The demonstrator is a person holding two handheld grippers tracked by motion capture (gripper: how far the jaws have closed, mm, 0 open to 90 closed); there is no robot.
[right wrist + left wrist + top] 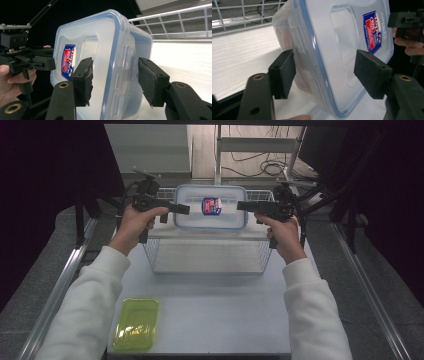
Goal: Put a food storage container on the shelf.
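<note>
**Container held level over wire basket**

Container (210, 207) sits above the wire basket (207, 254), its long axis running from one gripper to the other. The left gripper (184, 209) and right gripper (243, 205) each straddle a short end, jaws apart with visible gaps at the pads. Seemingly equally near; the basket floor lies directly below.

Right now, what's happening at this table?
A person has a clear lidded container between the left gripper and the right gripper, above the wire basket. Each gripper's jaws straddle one end of it, and gaps show at the pads, so the hold looks loose or released. A green container sits on the table nearer the person.
</note>
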